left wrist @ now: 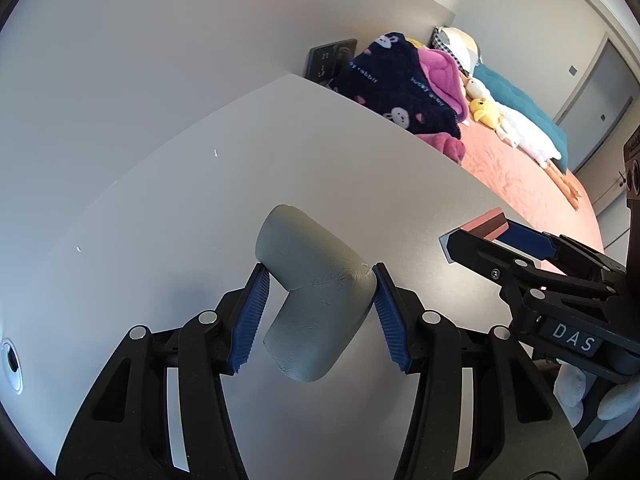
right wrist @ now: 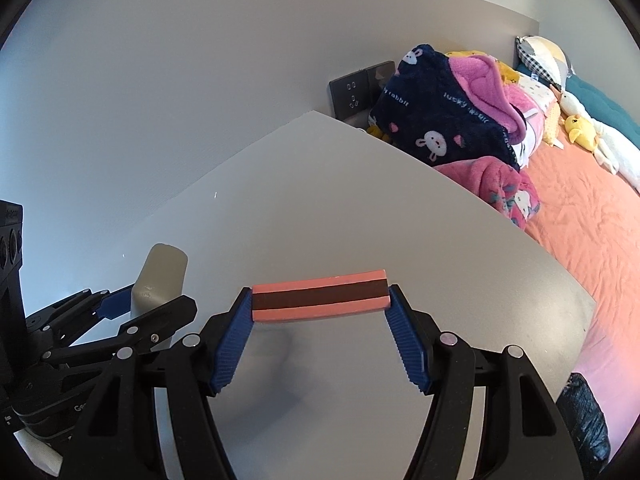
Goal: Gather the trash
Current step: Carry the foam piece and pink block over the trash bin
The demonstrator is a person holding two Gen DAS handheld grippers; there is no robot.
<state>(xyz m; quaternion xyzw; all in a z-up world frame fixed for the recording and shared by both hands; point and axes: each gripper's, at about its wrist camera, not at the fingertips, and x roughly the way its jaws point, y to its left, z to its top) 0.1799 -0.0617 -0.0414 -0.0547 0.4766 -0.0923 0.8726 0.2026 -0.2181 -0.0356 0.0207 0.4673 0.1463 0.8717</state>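
Observation:
My left gripper [left wrist: 320,280] is shut on a grey L-shaped foam piece [left wrist: 312,292] and holds it above the white table [left wrist: 180,220]. My right gripper [right wrist: 320,294] is shut on a pink bar with a dark brown stripe [right wrist: 320,296], gripped by its two ends, above the same table [right wrist: 360,200]. In the left wrist view the right gripper [left wrist: 500,236] is at the right with the pink bar [left wrist: 486,224] partly hidden. In the right wrist view the left gripper [right wrist: 132,300] is at the left with the grey piece [right wrist: 162,276].
A bed with a salmon cover [right wrist: 580,220] lies right of the table, piled with navy and pink blankets [right wrist: 440,120] and plush toys [right wrist: 580,128]. A wall socket [right wrist: 352,96] sits behind the table. A black bag [right wrist: 584,420] is at the lower right.

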